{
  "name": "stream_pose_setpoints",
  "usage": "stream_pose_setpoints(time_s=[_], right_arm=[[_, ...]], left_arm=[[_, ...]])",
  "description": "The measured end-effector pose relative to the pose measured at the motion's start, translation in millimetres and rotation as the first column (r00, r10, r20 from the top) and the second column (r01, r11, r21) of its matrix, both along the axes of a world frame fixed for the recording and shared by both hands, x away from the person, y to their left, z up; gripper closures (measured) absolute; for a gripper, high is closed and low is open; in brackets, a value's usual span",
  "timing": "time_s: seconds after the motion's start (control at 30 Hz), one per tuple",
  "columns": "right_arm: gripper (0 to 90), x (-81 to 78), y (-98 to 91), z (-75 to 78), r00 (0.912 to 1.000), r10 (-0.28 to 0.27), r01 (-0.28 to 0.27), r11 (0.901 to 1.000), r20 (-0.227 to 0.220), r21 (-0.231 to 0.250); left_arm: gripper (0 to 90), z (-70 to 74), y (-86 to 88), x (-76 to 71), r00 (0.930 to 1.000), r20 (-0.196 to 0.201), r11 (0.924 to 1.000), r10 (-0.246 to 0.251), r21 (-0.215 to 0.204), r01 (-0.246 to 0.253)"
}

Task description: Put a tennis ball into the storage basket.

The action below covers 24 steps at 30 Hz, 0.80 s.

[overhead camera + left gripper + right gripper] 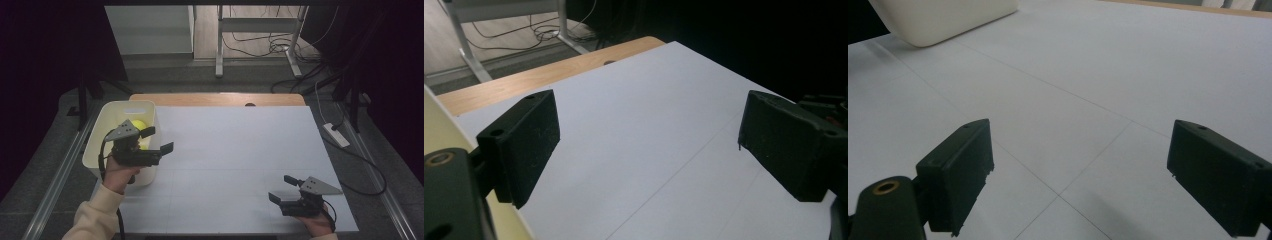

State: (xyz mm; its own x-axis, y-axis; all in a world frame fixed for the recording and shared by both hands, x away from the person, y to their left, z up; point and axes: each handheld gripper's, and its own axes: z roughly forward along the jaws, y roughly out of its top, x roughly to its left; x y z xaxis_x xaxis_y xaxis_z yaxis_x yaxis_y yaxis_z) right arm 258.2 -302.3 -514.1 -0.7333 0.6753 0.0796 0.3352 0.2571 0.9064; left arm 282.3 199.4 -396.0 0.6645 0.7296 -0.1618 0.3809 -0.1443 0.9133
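Fingers (151,133) of left gripper (158,140) apart, empty; yellow ball (138,125) round, no long axis.

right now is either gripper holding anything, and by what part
Nothing is held. The left gripper beside the bin and the right gripper both have open, empty jaws.

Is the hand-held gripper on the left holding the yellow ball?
No, the left hand-held gripper is open and empty over the bin's edge, while the yellow ball lies inside the bin.
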Motion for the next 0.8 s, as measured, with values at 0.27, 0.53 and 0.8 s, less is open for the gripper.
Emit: stream_pose_setpoints(time_s=[0.27, 0.53, 0.8], right_arm=[[11.2, -0.7, -0.7, 0.0, 1.0, 0.0, 0.0, 1.0, 0.004, -0.001], [11.1, -2.1, 1.2, 0.3, 1.0, -0.001, 0.001, 1.0, 0.001, -0.006], [11.2, -2.3, 1.4, 0.2, 1.0, -0.001, 0.001, 1.0, 0.002, -0.008]], left_arm=[[11.3, -9.0, -15.1, -12.4, 0.9982, 0.007, 0.9982, -0.059, 0.0, 0.059], [11.5, -17.3, -22.8, -28.5, 0.9957, 0.026, 0.996, -0.089, -0.003, 0.089], [11.5, -32.0, -26.1, -42.9, 0.9943, 0.03, 0.9947, -0.102, 0.013, 0.102]])
